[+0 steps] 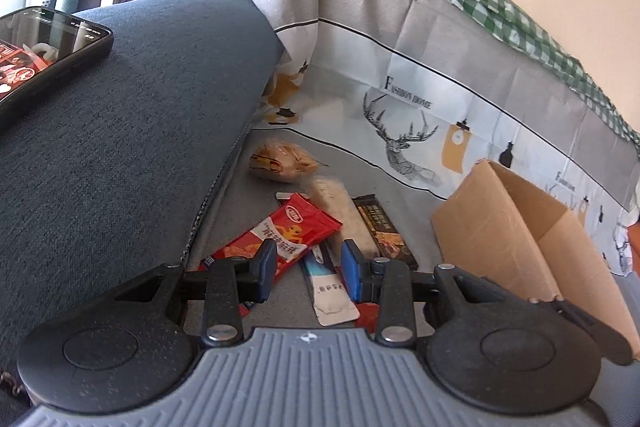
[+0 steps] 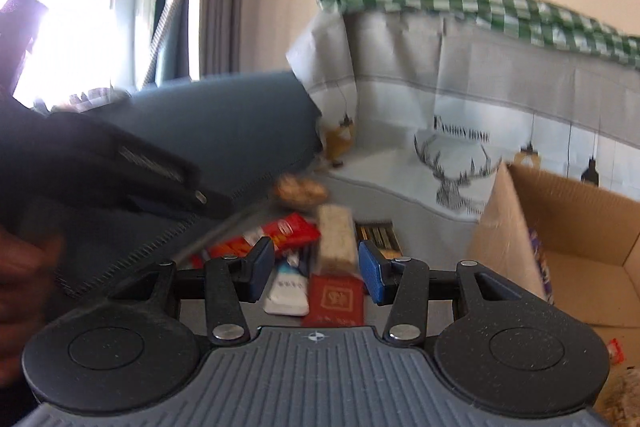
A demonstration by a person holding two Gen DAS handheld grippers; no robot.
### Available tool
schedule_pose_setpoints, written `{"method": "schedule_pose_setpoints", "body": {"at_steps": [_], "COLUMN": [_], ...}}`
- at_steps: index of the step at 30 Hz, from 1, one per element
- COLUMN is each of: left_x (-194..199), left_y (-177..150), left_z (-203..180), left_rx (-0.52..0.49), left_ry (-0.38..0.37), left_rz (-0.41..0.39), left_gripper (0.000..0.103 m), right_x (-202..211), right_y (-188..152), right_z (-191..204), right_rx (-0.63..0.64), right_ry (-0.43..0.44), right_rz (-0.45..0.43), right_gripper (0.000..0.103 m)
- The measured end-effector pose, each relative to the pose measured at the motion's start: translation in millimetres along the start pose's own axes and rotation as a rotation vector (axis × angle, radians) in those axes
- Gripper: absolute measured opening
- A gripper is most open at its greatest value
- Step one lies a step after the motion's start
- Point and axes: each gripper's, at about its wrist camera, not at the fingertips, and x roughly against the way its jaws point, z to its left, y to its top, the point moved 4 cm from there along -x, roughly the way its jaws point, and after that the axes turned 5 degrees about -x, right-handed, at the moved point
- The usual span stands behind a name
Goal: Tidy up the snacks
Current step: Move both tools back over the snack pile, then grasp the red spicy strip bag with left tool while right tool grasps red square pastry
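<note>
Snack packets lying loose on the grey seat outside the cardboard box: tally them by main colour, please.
Red: 2, a long wrapper and a square packet
Tan or beige: 2, a bun and a pale bar
Dark brown: 1
White and blue: 1
Total: 6

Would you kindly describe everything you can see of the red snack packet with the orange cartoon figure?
The red snack packet with the orange cartoon figure is a flat, glossy foil-like wrapper with a white oval logo, white lettering and crimped ends. It lies slanted on the grey seat cover, close to the blue armrest's seam. A pale wrapped bar lies along its right side, and its lower end overlaps a blue-and-white sachet. The left gripper's fingertip hides part of it; nothing grips it.
</note>
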Motion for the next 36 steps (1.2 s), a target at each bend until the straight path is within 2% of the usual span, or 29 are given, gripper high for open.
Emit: {"method": "schedule_pose_setpoints", "body": {"at_steps": [7,9,11,20,24,27,30,31,32,34,36], "left_x": [-35,-47,-56,-92,-113,-128,-133,-133,-131,-128,-124], "left_y": [5,5,3,-1,-5,-9,-10,-10,-10,-8,-7], "left_z": [3,-2,-6,-15,-18,-15,-12,-11,-10,-5,2], "left_rx": [0.008,-0.022,-0.058,-0.173,-0.223,-0.228,-0.203,-0.195,-0.181,-0.141,-0.089], "left_ry": [0.068,0.083,0.110,0.192,0.203,0.213,0.191,0.184,0.177,0.162,0.160], "left_rz": [0.052,0.079,0.090,0.096,0.117,0.146,0.140,0.141,0.140,0.138,0.136], "left_gripper": [0.042,0.056,0.062,0.075,0.085,0.088,0.088,0.086,0.082,0.074,0.060], "right_x": [-48,-61,-71,-115,-124,-125,-125,-125,-124,-120,-117], "right_y": [-15,-18,-20,-31,-33,-34,-35,-35,-35,-34,-34], "right_z": [-16,-17,-21,-30,-28,-25,-24,-24,-23,-20,-18], "right_rx": [-0.079,-0.086,-0.106,-0.177,-0.161,-0.140,-0.124,-0.117,-0.113,-0.095,-0.073], "right_ry": [-0.051,-0.067,-0.089,-0.076,-0.080,-0.079,-0.075,-0.073,-0.068,-0.052,-0.050], "right_rz": [0.100,0.124,0.140,0.248,0.262,0.261,0.261,0.260,0.259,0.254,0.255], "right_gripper": [0.051,0.054,0.062,0.068,0.071,0.072,0.071,0.068,0.065,0.052,0.048]}}
